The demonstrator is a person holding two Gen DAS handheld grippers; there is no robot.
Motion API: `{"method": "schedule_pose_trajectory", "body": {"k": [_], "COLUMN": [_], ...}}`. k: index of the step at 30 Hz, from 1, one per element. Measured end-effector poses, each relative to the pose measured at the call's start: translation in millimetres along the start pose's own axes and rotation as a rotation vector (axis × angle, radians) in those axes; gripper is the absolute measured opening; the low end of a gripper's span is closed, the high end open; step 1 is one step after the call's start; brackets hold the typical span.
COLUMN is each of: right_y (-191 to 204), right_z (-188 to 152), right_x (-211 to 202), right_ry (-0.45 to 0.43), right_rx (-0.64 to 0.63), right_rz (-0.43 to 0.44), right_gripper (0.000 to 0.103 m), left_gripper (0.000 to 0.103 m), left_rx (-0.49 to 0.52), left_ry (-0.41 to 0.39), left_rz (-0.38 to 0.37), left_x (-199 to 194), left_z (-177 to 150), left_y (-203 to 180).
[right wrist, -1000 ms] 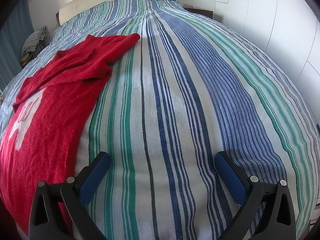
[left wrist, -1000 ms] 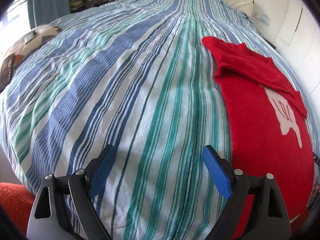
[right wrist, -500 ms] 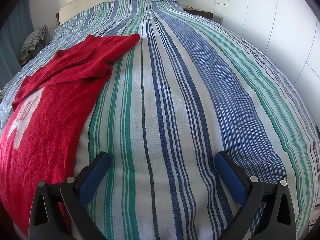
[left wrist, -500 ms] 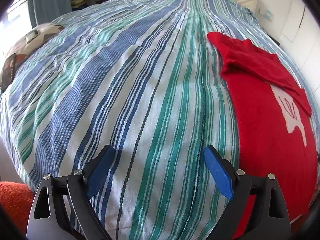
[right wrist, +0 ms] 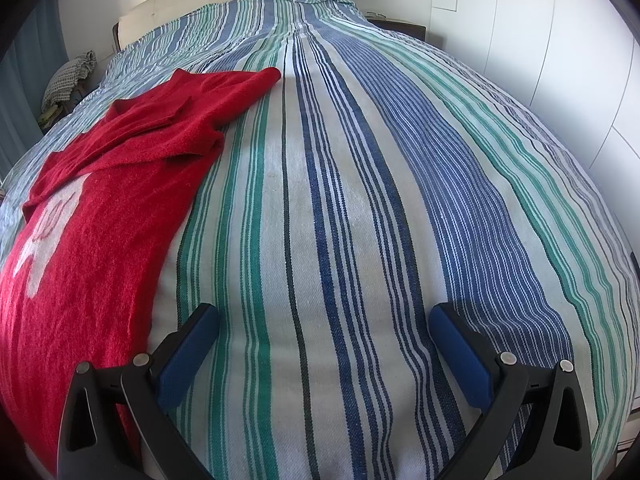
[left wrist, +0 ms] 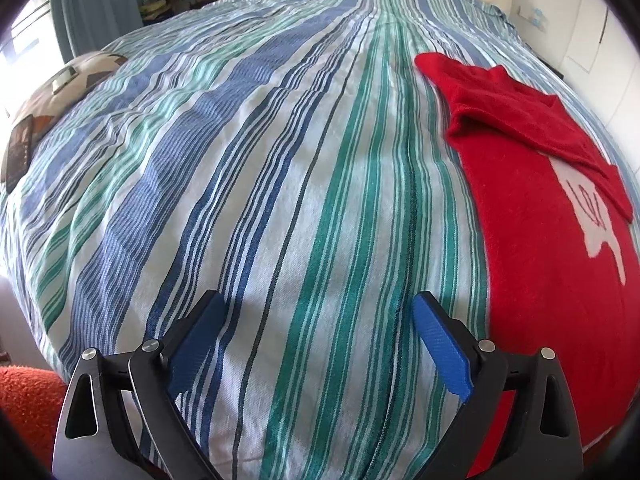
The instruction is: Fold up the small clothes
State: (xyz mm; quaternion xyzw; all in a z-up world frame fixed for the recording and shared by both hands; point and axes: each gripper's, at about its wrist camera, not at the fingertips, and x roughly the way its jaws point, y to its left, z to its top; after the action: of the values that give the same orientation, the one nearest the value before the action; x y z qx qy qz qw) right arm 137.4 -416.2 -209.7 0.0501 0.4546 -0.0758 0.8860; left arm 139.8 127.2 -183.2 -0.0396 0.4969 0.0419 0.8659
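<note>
Striped bedspread (left wrist: 248, 208) bears the red sweater (left wrist: 552, 280) at three o'clock of the emptily opening left gripper (left wrist: 316, 340); the right gripper (right wrist: 324, 344) gapes empty too, so pinch its hem corners evenly.

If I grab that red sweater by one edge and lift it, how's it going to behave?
The red sweater will probably hang limp: its sleeve already lies folded over in soft creases. The fuzzy knit looks grippy rather than slippery, so it would likely drag on the striped bedspread instead of sliding. It won't roll or tip.
</note>
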Motion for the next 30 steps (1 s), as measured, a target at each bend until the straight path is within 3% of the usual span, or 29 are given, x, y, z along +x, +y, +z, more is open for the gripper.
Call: {"method": "schedule_pose_trajectory", "body": {"k": [30], "right_y": [0.6], "right_z": [-0.9], "right_x": [-0.3], "right_ry": [-0.001], "right_rx": [-0.001], "right_rz": [0.0], "right_gripper": [0.103], "left_gripper": [0.1], "left_rx": [-0.004], "left_ry": [0.006], "left_rz": [0.007], "left_x": [4.5], "left_z": [-3.7], "left_y": [-0.3]}}
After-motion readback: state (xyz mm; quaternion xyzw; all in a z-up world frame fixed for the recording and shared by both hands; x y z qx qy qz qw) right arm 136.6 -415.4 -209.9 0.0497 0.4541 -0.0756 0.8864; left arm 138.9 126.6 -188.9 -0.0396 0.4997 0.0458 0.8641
